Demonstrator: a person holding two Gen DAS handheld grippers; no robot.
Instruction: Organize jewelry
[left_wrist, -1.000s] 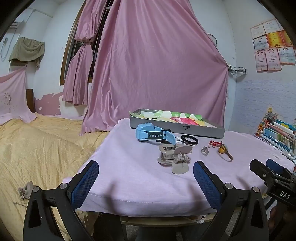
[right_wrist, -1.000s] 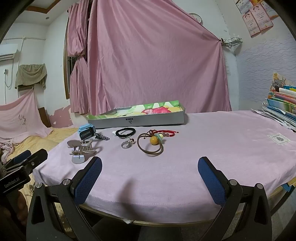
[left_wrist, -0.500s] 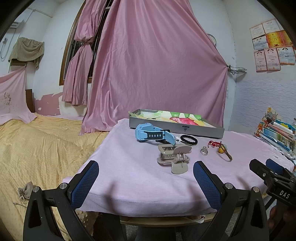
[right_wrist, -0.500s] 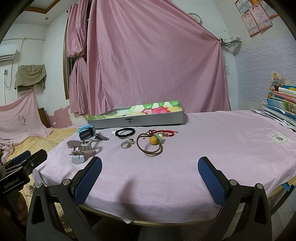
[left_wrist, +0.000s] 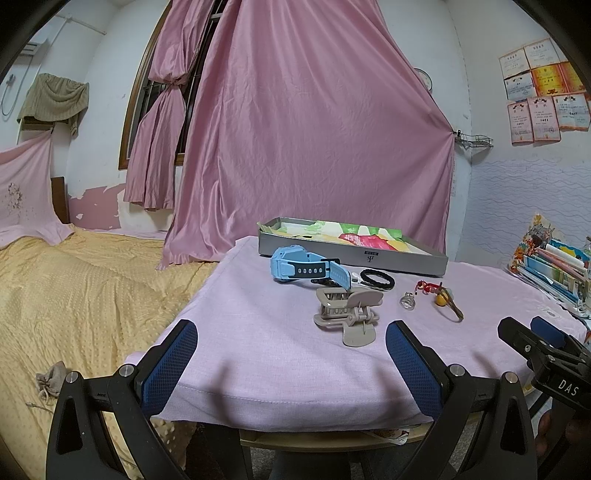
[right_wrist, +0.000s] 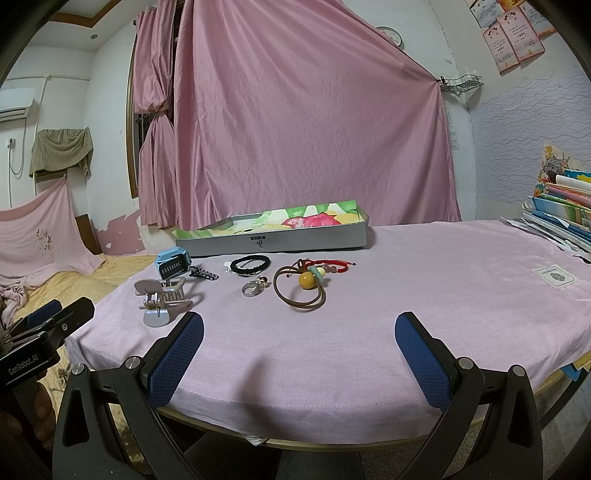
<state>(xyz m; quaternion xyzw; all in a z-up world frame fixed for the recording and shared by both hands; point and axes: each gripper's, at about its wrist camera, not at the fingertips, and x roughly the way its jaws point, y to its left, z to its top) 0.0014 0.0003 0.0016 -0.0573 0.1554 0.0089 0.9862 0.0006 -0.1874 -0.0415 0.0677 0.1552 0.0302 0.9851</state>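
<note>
Left wrist view is looking across a round table (left_wrist: 258, 369) that is wearing a pale pink cloth, with a yellow bedspread (left_wrist: 74, 295) lying to one side of the table and a large pink curtain (left_wrist: 314, 147) hanging behind it. A shallow grey tray (left_wrist: 351, 254) lined with bright paper is sitting at the table's far edge, and the jewelry is lying loose on the cloth just in front of that tray: a blue watch (left_wrist: 303, 269), a black band (left_wrist: 376, 279), a beige hair claw (left_wrist: 349, 314), a silver ring (left_wrist: 408, 301) and a brown cord with a yellow bead (left_wrist: 441, 300), a red string bracelet (right_wrist: 332, 264) touching it on the tray side. A stack of books (right_wrist: 561, 218) is resting off the table's edge, cut off by the frame, and certificates (left_wrist: 535, 92) are hanging on the wall above them, their print too small to read. The left gripper (left_wrist: 291, 360) is hovering at the table's near edge with its jaws spread wide and grasping nothing; the right gripper (right_wrist: 299, 352) is doing the same, released and empty. A small dark piece lying between the watch and the black band is hard to make out. The tray's floor is mostly hidden by its own near wall.
</note>
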